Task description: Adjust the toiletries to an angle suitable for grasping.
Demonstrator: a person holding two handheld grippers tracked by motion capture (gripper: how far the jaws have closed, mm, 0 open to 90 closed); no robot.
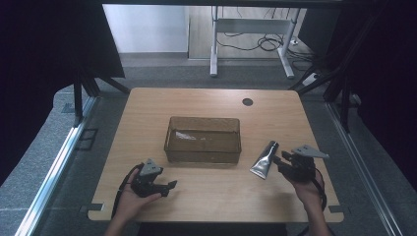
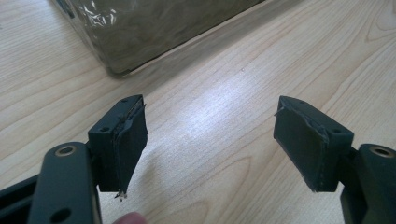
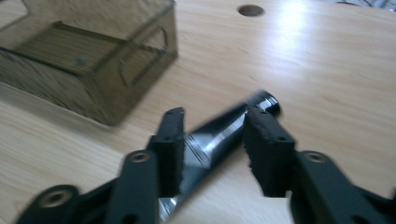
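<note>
Right gripper clamped across the silver tube, lower middle of frame, beside the tinted plastic bin. Looks light, slick, squashy; grip the firmer shoulder near the cap. Left gripper gapes, nothing between.

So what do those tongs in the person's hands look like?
Both are black, two-jawed tools. The left tongs have flat dark pads fixed to chunky jaws with screw holes, and a black cable trails from them. The right tongs look the same. Each carries a grey three-cornered plate on top. The forearms look bare.
</note>
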